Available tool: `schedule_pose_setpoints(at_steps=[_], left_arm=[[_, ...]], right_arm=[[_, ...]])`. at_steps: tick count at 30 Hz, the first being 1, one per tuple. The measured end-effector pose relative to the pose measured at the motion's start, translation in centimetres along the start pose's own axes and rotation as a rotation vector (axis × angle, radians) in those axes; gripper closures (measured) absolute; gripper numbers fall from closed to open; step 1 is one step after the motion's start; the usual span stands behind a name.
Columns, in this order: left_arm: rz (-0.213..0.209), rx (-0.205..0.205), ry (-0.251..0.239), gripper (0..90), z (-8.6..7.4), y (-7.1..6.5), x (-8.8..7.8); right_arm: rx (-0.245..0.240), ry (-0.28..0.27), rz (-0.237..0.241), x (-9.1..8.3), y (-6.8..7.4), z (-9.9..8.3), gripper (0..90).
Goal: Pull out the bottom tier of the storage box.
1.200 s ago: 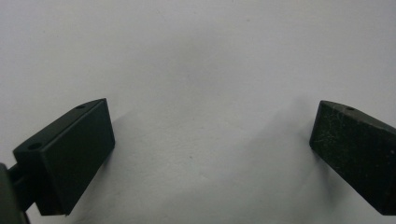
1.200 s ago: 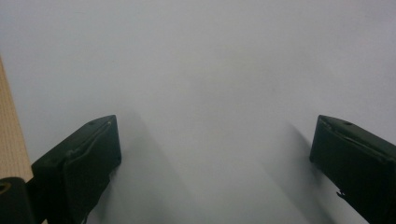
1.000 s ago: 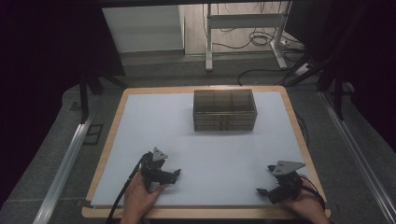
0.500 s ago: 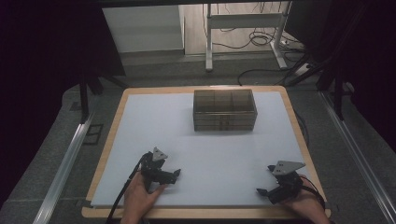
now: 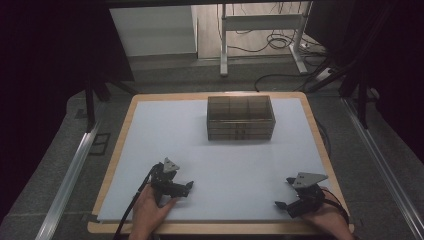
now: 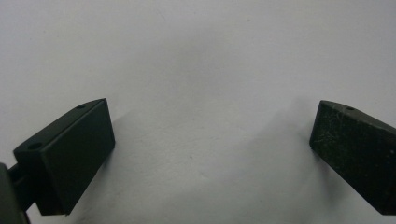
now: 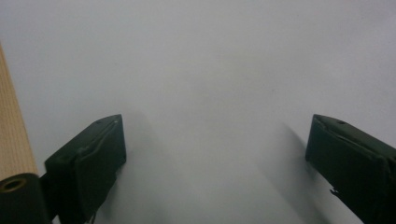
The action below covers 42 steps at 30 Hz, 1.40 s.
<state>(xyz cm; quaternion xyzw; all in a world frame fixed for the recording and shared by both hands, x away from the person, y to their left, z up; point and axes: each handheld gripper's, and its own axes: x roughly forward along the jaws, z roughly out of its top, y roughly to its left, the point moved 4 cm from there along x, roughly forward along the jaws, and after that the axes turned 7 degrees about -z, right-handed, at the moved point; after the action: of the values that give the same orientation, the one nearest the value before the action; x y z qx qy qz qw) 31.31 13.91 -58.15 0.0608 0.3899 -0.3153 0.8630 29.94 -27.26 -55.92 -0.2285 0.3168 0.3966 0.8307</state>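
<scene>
Left gripper point(image 5: 189, 186), lower left of the high view: jaws wide apart, nothing between them. Right gripper point(image 5: 283, 192), lower right: jaws apart, empty, having just closed slightly. Both rest over a white sheet point(image 5: 235, 160) on a wooden table point(image 5: 120, 145). Compartmented box point(image 5: 241, 118) upper centre, well apart. Dark room.

Left tool point(image 5: 186, 187): black body topped by a grey three-cornered plate, with a black cable trailing toward the near edge. Right tool point(image 5: 284, 194): the same black build and grey plate, cable looping at the wrist. Each jaw ends in a black wedge-shaped block with small screw holes.
</scene>
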Motion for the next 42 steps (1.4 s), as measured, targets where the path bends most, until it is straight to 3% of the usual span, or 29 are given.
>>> schedule_pose_setpoints(at_steps=[17, 22, 33, 42], left_arm=[[0.0, 0.0, 0.0, 0.0, 0.0, 0.0, 0.0], [0.0, 0.0, 0.0, 0.0, 0.0, 0.0, 0.0], [0.0, 0.0, 0.0, 0.0, 0.0, 0.0, 0.0], [0.0, 0.0, 0.0, 0.0, 0.0, 0.0, 0.0]], right_arm=[[-0.06, 0.033, -0.047, -0.1, -0.9, 1.9, 21.9], [-0.09, 0.053, -0.07, 0.2, -1.0, 2.3, 25.8], [-0.164, 0.042, -0.143, 0.5, -1.3, 3.3, 35.5], [-0.198, 0.044, -0.174, 1.4, -1.3, 4.0, 36.0]])
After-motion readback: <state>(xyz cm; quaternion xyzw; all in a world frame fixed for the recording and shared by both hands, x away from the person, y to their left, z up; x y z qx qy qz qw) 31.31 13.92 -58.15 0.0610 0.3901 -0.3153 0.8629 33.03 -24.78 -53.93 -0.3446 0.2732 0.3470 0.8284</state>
